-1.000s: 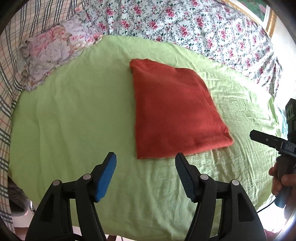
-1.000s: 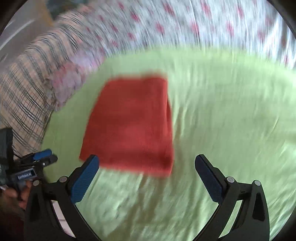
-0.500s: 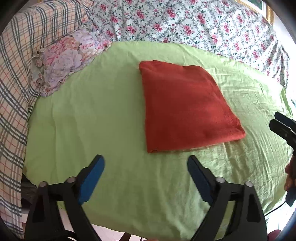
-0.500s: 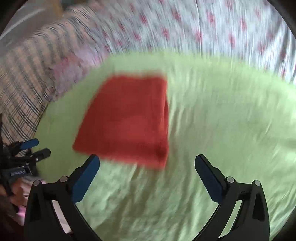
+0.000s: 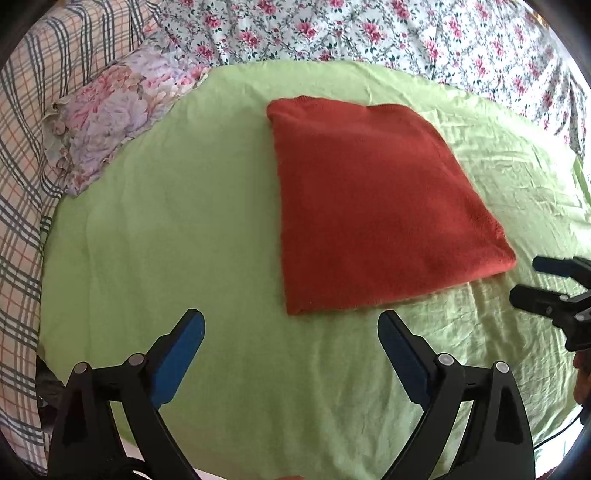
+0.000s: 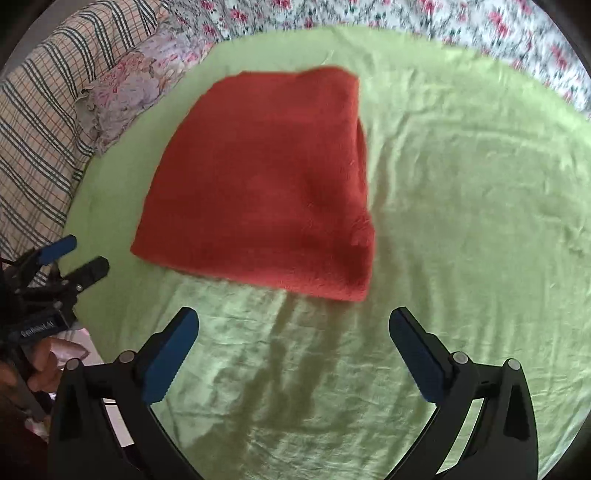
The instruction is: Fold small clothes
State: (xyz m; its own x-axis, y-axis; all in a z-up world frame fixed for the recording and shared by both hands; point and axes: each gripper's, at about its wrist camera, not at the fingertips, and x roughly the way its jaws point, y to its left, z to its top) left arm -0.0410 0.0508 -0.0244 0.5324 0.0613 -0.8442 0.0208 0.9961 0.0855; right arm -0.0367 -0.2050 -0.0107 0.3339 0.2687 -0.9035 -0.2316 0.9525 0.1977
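A rust-red garment [image 5: 373, 206] lies folded into a flat rectangle on the light green sheet [image 5: 177, 236]; the right wrist view shows the same red garment [image 6: 266, 184]. My left gripper [image 5: 291, 332] hovers open just short of its near edge, with nothing between the blue pads. My right gripper [image 6: 293, 328] is open too, over bare sheet near the garment's near right corner. Each gripper appears in the other's view: the right gripper [image 5: 543, 280] at the right edge, the left gripper [image 6: 74, 254] at the left edge, both with jaws apart.
A floral pillow [image 5: 114, 110] lies at the sheet's far left. Plaid bedding [image 5: 26, 155] runs down the left side and a rose-print cover [image 5: 369, 33] lies behind. The green sheet [image 6: 480, 221] is wrinkled right of the garment. A hand [image 6: 40, 362] holds the left gripper's handle.
The left jaws have spread much wider. Both grippers have dropped closer to the sheet, so the garment looks larger in both views. The right wrist picture is less blurred.
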